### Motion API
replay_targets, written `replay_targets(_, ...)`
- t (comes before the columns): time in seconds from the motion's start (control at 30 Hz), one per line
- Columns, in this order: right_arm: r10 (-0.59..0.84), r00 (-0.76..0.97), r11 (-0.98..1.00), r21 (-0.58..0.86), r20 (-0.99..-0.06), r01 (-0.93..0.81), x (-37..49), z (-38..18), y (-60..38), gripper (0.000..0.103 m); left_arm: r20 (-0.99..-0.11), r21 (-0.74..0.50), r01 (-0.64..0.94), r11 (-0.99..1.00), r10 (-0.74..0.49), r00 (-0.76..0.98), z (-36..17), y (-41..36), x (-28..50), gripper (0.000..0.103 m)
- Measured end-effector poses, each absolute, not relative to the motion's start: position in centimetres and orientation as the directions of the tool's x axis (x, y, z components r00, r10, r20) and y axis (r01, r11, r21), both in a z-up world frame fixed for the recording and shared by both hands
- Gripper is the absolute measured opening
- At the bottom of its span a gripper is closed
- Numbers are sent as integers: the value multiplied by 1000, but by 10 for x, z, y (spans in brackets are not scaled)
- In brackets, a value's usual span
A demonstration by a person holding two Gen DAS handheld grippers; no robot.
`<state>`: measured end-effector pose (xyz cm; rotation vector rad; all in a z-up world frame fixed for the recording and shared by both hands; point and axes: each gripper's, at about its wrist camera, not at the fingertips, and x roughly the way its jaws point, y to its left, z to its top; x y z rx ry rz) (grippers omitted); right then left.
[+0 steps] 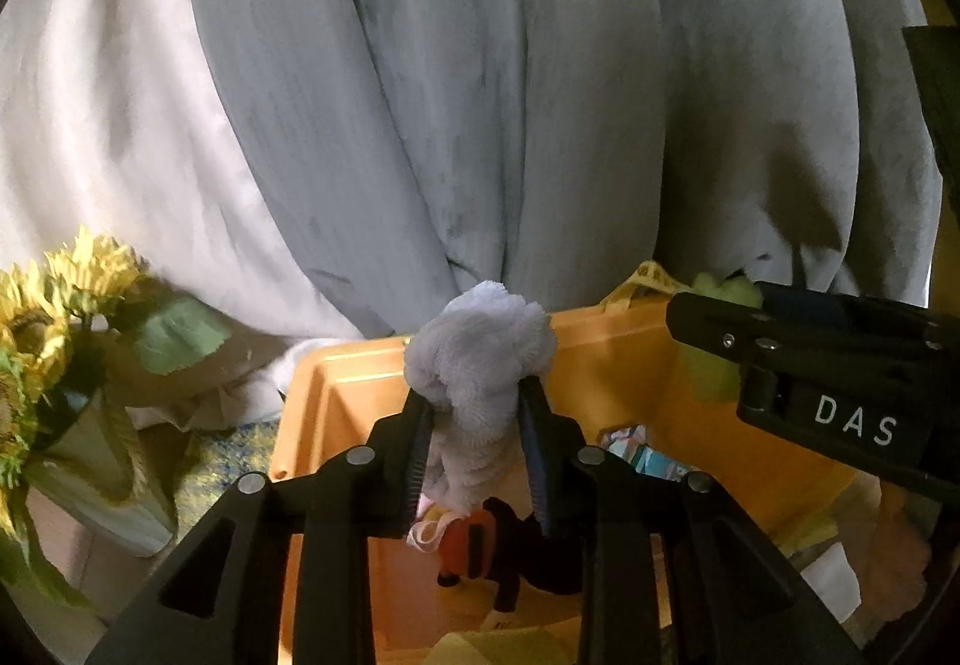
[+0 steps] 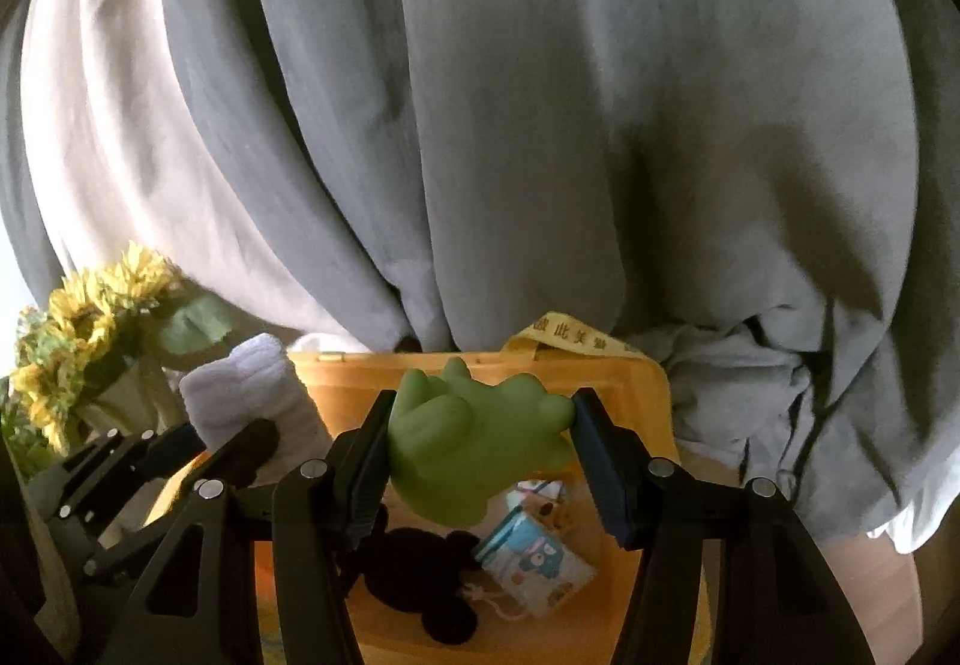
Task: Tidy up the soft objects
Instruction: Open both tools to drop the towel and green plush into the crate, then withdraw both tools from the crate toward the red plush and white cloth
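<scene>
My left gripper (image 1: 477, 413) is shut on a fluffy lavender cloth (image 1: 477, 359) and holds it above the yellow bin (image 1: 336, 395). My right gripper (image 2: 480, 425) is shut on a green soft toy (image 2: 474, 437) above the same bin (image 2: 600, 371). The bin holds a black plush mouse (image 2: 420, 575), a blue-and-white packet (image 2: 534, 557) and other small items. The lavender cloth (image 2: 240, 389) and the left gripper (image 2: 180, 461) show at the left of the right wrist view. The right gripper (image 1: 708, 317) shows at the right of the left wrist view.
Grey curtains (image 1: 480, 95) hang close behind the bin. A vase of yellow sunflowers (image 1: 54, 317) stands to the left of the bin. A yellow strap (image 2: 570, 335) lies over the bin's back rim.
</scene>
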<state>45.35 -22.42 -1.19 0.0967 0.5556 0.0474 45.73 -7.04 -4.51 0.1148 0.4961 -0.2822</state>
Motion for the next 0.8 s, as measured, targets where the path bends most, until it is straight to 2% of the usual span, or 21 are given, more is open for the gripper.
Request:
replay_targets(0.03, 73, 844, 994, 107, -532, -19, 456, -14, -225, 60, -491, 40, 295, 955, -238, 838, -47, -71, 459, 40)
replay_targets(0.07, 76, 840, 994, 108, -538, -21, 458, -15, -225, 69, -496, 39, 295, 955, -238, 835, -48, -71, 461, 48)
replay_targets(0.13, 69, 841, 995, 102, -537, -16, 461, -16, -225, 81, -495, 39, 293, 955, -237, 836, -50, -72, 461, 55)
replay_targets(0.3, 44, 854, 995, 98, -519, 9, 458, -12, -231, 82, -484, 56, 277, 959, -216, 848, -45, -72, 453, 69)
replay_targets(0.47, 1, 871, 994, 98, -491, 53, 441, -2, -242, 82, -434, 73, 246, 967, -191, 880, -28, -70, 433, 83)
replay_targets(0.8, -74, 911, 989, 87, -405, 119, 388, 26, -263, 87, -386, 32, 264, 964, -232, 893, -1, -74, 382, 87)
